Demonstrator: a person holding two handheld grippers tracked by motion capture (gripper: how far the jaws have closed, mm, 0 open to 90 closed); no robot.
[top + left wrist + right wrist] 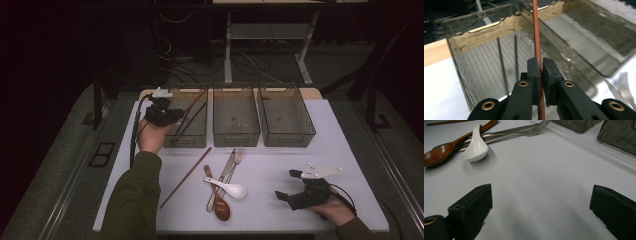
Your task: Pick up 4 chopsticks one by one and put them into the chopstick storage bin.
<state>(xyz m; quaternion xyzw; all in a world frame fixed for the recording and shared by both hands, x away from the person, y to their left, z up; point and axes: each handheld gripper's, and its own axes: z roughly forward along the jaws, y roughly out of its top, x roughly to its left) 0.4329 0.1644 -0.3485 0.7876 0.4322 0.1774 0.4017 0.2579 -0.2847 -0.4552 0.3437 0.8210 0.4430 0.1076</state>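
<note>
Chopstick [537,45] clamped in left gripper [541,72] over far-left bin [187,135]; right gripper [541,202] rests wide open, empty.

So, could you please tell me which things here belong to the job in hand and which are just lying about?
In the job:
- left tongs, shut on the chopstick
- left bin

Lying about:
- second chopstick
- wooden spoon
- white spoon
- knife
- fork
- right tongs, open

Reddish-brown chopstick [536,37], over left bin [474,72]
</note>
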